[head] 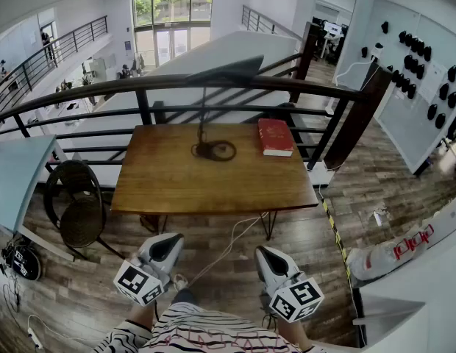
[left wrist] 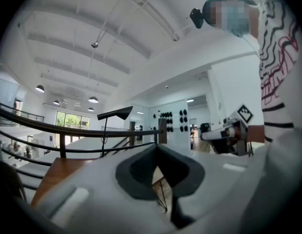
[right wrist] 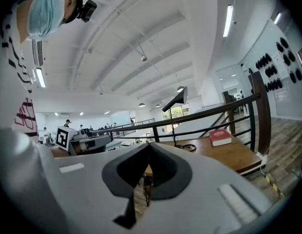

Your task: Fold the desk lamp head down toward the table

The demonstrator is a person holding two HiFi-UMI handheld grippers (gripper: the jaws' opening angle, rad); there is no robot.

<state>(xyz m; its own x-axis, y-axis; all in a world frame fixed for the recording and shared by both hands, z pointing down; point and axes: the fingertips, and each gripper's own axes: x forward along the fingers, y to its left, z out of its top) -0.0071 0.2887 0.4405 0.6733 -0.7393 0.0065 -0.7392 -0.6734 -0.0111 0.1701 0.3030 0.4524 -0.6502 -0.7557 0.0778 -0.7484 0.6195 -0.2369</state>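
A black desk lamp stands on the wooden table. Its round base sits at the far middle, and the thin stem rises to a flat head held up and level. From the left gripper view the lamp head shows above the railing; the right gripper view has the lamp head and its base. My left gripper and right gripper are both shut and hold nothing. They hang level side by side, well short of the table's near edge.
A red book lies at the table's far right. A dark railing runs behind the table. A black chair stands to the left, a white cable trails on the floor, and striped tape marks the right.
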